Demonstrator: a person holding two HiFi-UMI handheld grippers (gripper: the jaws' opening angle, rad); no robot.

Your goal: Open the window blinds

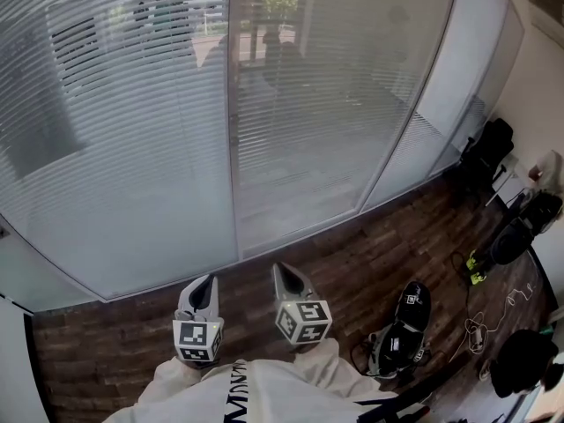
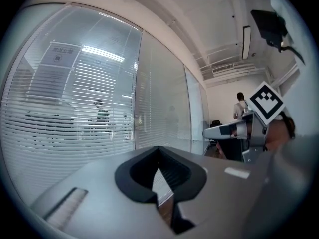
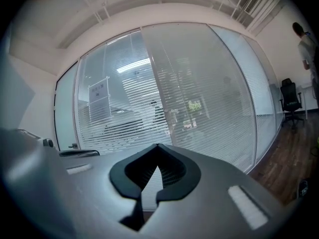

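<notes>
Two grippers: left gripper (image 1: 204,291) and right gripper (image 1: 286,282), each with jaws closed together on nothing, held near, well apart from the blinds (image 1: 115,104). Blinds hang far ahead behind at least three glass panels (image 1: 352,77). Risk: no cord or wand shows, so a reach may only strike glass.

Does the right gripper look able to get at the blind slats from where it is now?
Probably not: nothing stands before the right gripper, shut and empty, but the slats seem to sit behind a glass pane, and no cord or knob shows.
</notes>
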